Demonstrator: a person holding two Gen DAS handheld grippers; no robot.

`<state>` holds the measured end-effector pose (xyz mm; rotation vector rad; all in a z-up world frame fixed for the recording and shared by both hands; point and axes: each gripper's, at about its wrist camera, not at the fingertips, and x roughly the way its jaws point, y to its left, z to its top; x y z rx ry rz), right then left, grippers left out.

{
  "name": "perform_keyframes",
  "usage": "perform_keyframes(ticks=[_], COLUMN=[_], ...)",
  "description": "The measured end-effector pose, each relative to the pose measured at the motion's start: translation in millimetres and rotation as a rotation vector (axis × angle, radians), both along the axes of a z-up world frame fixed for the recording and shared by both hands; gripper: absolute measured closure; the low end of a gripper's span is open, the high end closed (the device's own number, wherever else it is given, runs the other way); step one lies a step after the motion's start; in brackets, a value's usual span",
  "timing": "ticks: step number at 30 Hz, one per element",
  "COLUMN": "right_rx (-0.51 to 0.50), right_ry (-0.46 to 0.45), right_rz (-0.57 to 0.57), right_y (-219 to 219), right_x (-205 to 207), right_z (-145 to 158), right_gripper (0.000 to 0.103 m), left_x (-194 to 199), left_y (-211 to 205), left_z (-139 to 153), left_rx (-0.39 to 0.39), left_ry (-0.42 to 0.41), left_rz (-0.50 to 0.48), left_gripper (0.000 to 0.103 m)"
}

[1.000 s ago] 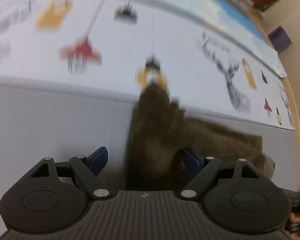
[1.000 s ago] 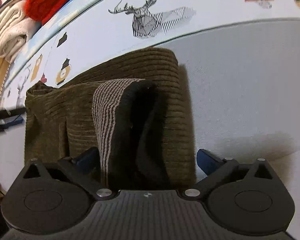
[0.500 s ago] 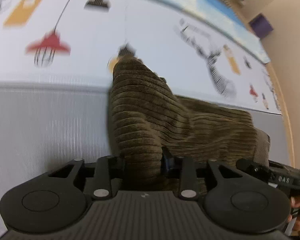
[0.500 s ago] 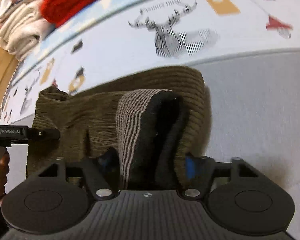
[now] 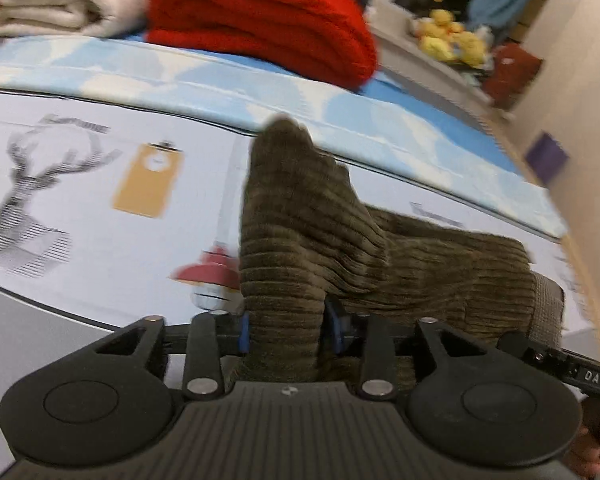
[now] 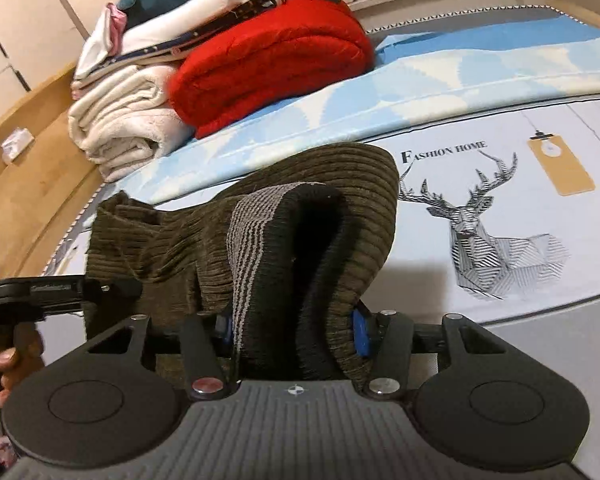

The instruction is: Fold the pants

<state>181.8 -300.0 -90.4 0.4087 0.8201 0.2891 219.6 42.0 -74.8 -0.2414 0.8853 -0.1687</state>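
Both grippers have the pants (image 5: 300,240) pinched and raised off the bed (image 6: 520,320), so the step in hand looks like carrying one edge over for a fold. In the left wrist view the left gripper (image 5: 286,328) has its jaws clamped on a thick bunch of olive corduroy; they have just eased open a little, yet the blue pads (image 5: 243,330) press the cloth from both sides. In the right wrist view the right gripper (image 6: 292,330) grips the end with the striped waistband (image 6: 252,232) and dark lining, its jaws having just been closing on it. The pants hang between the two, near the bed's left part, with a red blanket (image 6: 268,56) and white towels (image 6: 120,120) stacked far behind. Next, I judge, both ends need to travel together and level, then lower evenly so the fold lands flat.
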Motion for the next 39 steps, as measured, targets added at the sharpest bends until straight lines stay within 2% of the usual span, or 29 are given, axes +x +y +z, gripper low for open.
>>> perform_keyframes(ticks=[2,4,5,7,10,12,13,14,15,16,17,18,19,21,22,24,26,28,30,33,35,36,37,38,39], right_rx=[-0.088,-0.202,-0.212,-0.164,-0.160,-0.235,-0.258,-0.247,-0.214,-0.194,-0.200,-0.221,-0.253,-0.304,-0.307,-0.284,-0.280,-0.309,-0.340,-0.372,-0.366,-0.360,-0.357,-0.358,-0.369], right_ry=[0.067,0.135,0.141,0.140,0.142,0.177,0.195,0.213,0.225,0.235,0.228,0.208,0.177,0.104,0.065,-0.017,-0.102,-0.176,-0.255,-0.312,-0.285,-0.259,-0.252,-0.242,-0.195], right_rz=[-0.045,-0.105,-0.119,-0.118,-0.066,-0.032,-0.036,-0.054,-0.069,-0.093,-0.117,-0.127,-0.131,-0.141,-0.157,-0.188,-0.206,-0.213,-0.215,-0.226,-0.227,-0.219,-0.227,-0.247,-0.258], right_y=[11.2,16.8,15.7,11.0,8.7,12.9,14.5,9.4,6.3,3.5,2.3,5.2,7.4,11.0,10.7,8.4,9.0,12.2,19.3,30.4,36.6,40.7,43.4,45.8,48.8], right_x=[11.7,18.6,18.5,18.0,14.9,13.4,14.1,12.2,10.1,5.8,0.5,-4.9,-11.5,-27.1,-35.0,-56.3,-82.8,-108.3,-138.7,-177.8,-192.0,-197.3,-203.1,-207.9,-207.7], right_z=[-10.3,-19.2,-20.8,-19.3,-19.9,-28.0,-33.1,-35.3,-35.7,-31.9,-24.7,-16.9,-6.5,20.5,34.6,65.2,91.9,109.6,119.1,113.5,101.1,94.3,88.6,82.3,77.8], right_gripper=[0.038,0.034,0.034,0.035,0.034,0.031,0.021,0.017,0.017,0.018,0.020,0.022,0.023,0.024,0.023,0.023,0.021,0.014,0.010,0.009,0.009,0.009,0.009,0.009,0.009], left_x=[0.1,-2.2,-2.3,-7.2,-13.5,-19.0,-22.2,-29.0,-35.1,-42.1,-47.5,-51.6,-57.2,-68.7,-74.0,-90.4,-112.6,-144.8,-170.1,-208.5,-229.7,-240.4,-248.4,-251.4,-250.0], left_y=[4.6,9.1,7.8,5.4,-11.1,-24.5,-31.9,-40.8,-47.5,-54.6,-58.2,-58.5,-56.7,-49.8,-46.6,-42.5,-40.1,-37.7,-42.4,-46.3,-50.8,-52.7,-55.4,-60.8,-62.6], left_z=[1.1,5.9,8.0,10.1,0.5,-19.8,-31.3,-38.6,-39.5,-37.1,-33.2,-29.4,-23.4,-7.2,1.6,27.6,54.2,79.8,96.4,98.9,86.8,76.9,65.0,52.1,40.7], left_rx=[0.054,0.029,0.013,-0.001,0.053,0.122,0.185,0.274,0.331,0.387,0.428,0.454,0.469,0.455,0.446,0.439,0.429,0.408,0.395,0.322,0.282,0.279,0.287,0.327,0.359], left_ry=[-0.003,-0.003,0.000,0.009,0.055,0.146,0.187,0.177,0.140,0.108,0.087,0.071,0.043,-0.008,-0.029,-0.098,-0.181,-0.277,-0.317,-0.316,-0.295,-0.285,-0.271,-0.210,-0.138], left_rz=[0.042,0.024,0.002,-0.071,-0.181,-0.261,-0.299,-0.345,-0.380,-0.402,-0.396,-0.379,-0.354,-0.297,-0.277,-0.238,-0.194,-0.135,-0.096,-0.059,-0.062,-0.066,-0.073,-0.094,-0.097], left_gripper=[0.059,0.059,0.059,0.059,0.059,0.057,0.056,0.056,0.053,0.047,0.043,0.036,0.035,0.031,0.027,0.025,0.015,0.015,0.014,0.014,0.011,0.003,0.000,0.000,0.001])
